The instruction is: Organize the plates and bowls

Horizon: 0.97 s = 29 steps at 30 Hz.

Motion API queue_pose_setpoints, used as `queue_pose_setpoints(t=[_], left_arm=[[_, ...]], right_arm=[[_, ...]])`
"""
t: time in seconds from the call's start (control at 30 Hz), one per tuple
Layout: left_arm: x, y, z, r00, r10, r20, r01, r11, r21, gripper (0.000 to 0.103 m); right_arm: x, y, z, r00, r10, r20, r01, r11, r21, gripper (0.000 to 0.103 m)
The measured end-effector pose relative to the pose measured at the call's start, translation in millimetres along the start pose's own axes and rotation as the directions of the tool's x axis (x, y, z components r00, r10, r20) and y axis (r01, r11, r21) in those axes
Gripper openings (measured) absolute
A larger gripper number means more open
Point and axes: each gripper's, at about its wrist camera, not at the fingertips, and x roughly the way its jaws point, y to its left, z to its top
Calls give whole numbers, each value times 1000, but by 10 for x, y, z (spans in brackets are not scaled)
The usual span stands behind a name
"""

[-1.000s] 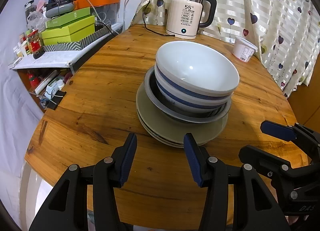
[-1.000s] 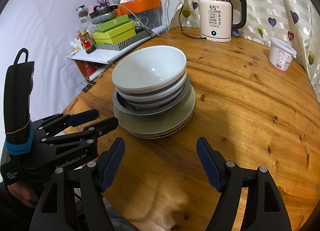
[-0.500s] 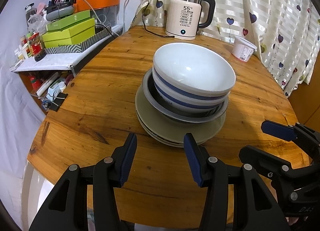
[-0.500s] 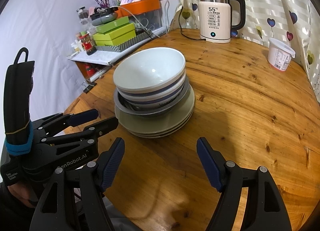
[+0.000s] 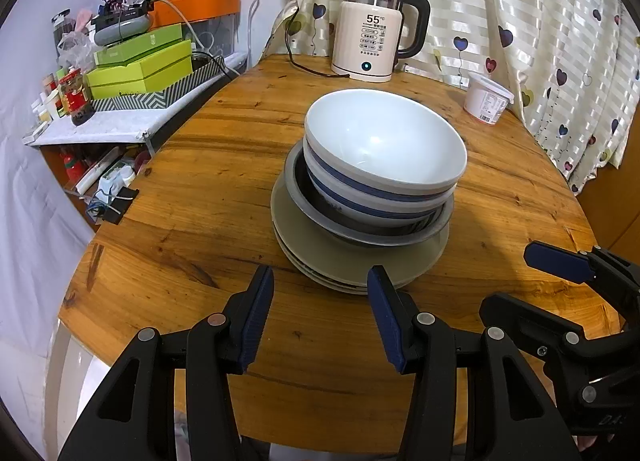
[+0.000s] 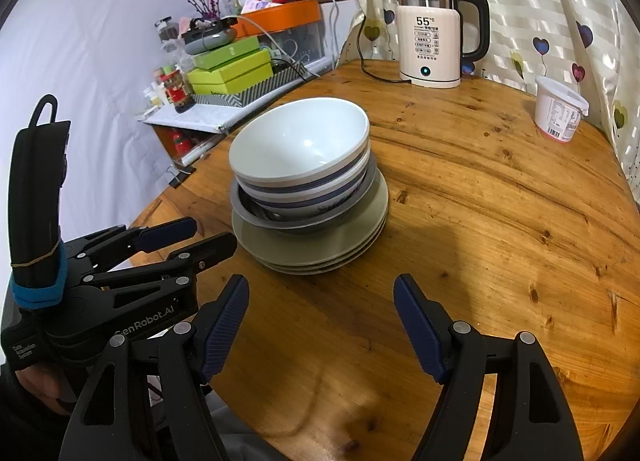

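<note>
Two empty grippers, left (image 5: 320,311) and right (image 6: 320,329), hover open before stacked bowls (image 5: 384,159) and plates (image 5: 356,261) mid-table (image 5: 200,189); seemingly ceramic, slippery, fragile — best pinched at the rim.

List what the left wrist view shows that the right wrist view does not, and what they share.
Only the left wrist view: the right tool from the side, at the right edge, and clutter under the side shelf.

Only the right wrist view: the left tool from the side, its upright handle with a blue band, and part of a hand.

Both: the stacked bowls on plates, the kettle, the white tub, the green boxes and the wooden table.
</note>
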Motion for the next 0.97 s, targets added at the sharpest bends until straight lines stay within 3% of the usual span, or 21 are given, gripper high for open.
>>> queue_pose_setpoints(t=[0.97], left_arm=[[59,3,-16,1000,-8,-18,8,1000,-5,50]], right_arm=[[26,35,-12,1000,2,-8,-1,1000,6,76]])
